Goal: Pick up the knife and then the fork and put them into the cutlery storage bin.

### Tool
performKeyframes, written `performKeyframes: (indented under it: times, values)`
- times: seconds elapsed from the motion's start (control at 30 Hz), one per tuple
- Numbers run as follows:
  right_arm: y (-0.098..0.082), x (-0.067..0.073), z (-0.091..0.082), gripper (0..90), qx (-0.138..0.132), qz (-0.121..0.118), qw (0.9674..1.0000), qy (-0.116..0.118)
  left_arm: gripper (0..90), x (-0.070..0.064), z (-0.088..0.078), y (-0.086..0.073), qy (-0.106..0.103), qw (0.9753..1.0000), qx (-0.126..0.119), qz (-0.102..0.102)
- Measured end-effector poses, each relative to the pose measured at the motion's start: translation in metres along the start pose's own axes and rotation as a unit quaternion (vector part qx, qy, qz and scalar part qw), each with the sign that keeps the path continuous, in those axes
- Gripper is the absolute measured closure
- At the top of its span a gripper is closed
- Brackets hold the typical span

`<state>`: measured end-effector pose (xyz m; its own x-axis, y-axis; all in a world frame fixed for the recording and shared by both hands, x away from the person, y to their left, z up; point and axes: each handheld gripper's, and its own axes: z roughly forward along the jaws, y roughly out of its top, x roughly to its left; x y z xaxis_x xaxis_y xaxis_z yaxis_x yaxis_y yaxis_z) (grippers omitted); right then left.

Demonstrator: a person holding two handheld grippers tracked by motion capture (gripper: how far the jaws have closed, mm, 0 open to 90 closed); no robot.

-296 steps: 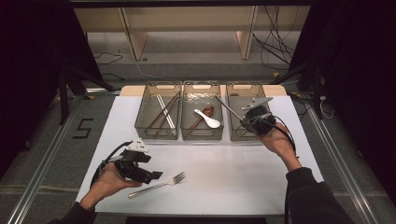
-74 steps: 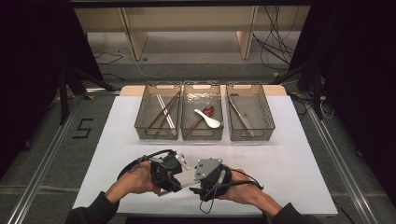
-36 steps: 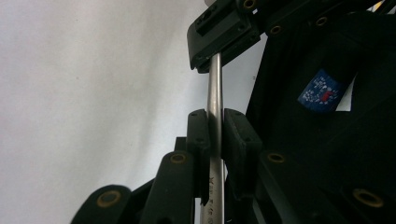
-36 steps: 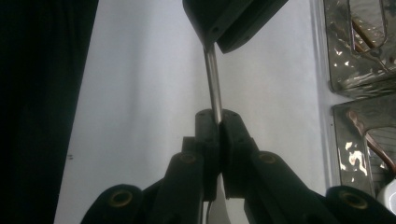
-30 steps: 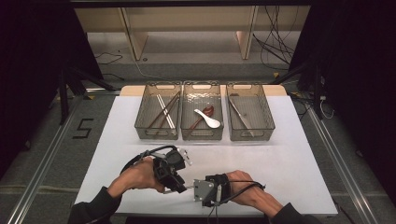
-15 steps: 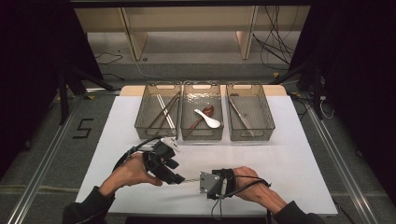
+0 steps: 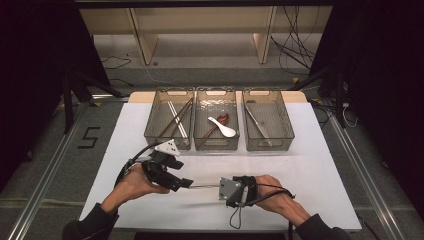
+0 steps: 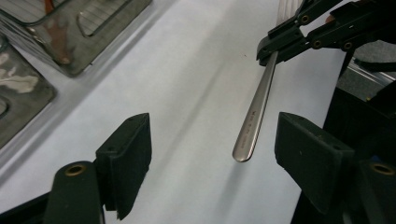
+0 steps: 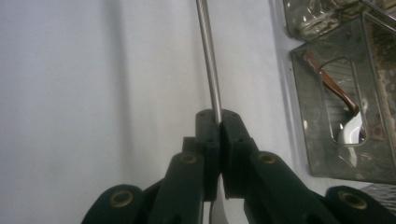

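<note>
Right hand-held gripper (image 7: 221,188) pressed tight on fork (image 8: 256,114), pinching it near head end; handle sticks out level toward my left hand-held gripper (image 7: 186,183). Left jaws have just been opening, now spread wide; handle tip hangs between pads, touching neither. Fork above white table (image 7: 310,165), near front edge. Farther back, three clear bins in row: chopsticks (image 7: 176,119) left, spoons (image 7: 221,125) middle, knife (image 7: 257,122) right.

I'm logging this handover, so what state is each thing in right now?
Left gripper: open, jaws just opened, handle between them untouched.
Right gripper: shut on the fork.
Fork: held off the table.
Three bins: open-topped, holding utensils.
</note>
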<state>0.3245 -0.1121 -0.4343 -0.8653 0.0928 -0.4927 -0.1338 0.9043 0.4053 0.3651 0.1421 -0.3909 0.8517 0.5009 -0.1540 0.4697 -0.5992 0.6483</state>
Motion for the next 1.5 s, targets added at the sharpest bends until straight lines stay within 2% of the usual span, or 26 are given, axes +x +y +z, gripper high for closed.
performKeyframes:
  times: [0.1, 0.13, 0.3, 0.43, 0.53, 0.8, 1.0, 1.07, 1.2, 1.4, 1.5]
  values:
    - [-0.003, -0.003, 0.0, 87.8, 0.004, -0.001, 1.0, -0.003, 25.9, 0.001, -0.001, -0.004, 0.006, 0.9999, -0.01, -0.002]
    - [-0.004, -0.003, 0.0, 87.8, 0.004, 0.005, 1.0, -0.007, 25.5, 0.002, -0.001, -0.005, 0.009, 0.9998, -0.015, -0.004]
    - [-0.011, -0.01, 0.0, 87.8, 0.016, 0.009, 0.9997, -0.017, 24.7, 0.006, -0.009, -0.012, 0.016, 0.9985, -0.049, -0.016]
    - [-0.016, -0.015, -0.003, 87.8, 0.015, 0.024, 0.9991, -0.031, 24.7, 0.009, -0.014, -0.018, 0.025, 0.9968, -0.071, -0.028]
    - [-0.02, -0.02, -0.005, 87.8, 0.017, 0.045, 0.9982, -0.036, 24.7, 0.01, -0.014, -0.022, 0.029, 0.9956, -0.082, -0.035]
    - [-0.032, -0.034, -0.011, 87.8, 0.018, 0.085, 0.9949, -0.05, 24.3, 0.011, -0.013, -0.032, 0.037, 0.9941, -0.091, -0.047]
    - [-0.042, -0.046, -0.015, 87.8, 0.009, 0.134, 0.989, -0.061, 24.2, 0.014, -0.018, -0.038, 0.044, 0.9925, -0.104, -0.048]
    - [-0.045, -0.05, -0.017, 87.8, 0.011, 0.139, 0.9881, -0.064, 24.2, 0.014, -0.019, -0.04, 0.046, 0.9918, -0.107, -0.053]
    - [-0.052, -0.058, -0.02, 87.8, 0.005, 0.163, 0.984, -0.072, 24.2, 0.015, -0.021, -0.043, 0.048, 0.9912, -0.11, -0.056]
    - [-0.062, -0.067, -0.022, 87.9, 0.002, 0.199, 0.9769, -0.077, 24.0, 0.015, -0.023, -0.046, 0.051, 0.9913, -0.108, -0.055]
    - [-0.067, -0.071, -0.024, 87.9, 0.001, 0.217, 0.9731, -0.078, 24.0, 0.016, -0.024, -0.046, 0.052, 0.99, -0.117, -0.059]
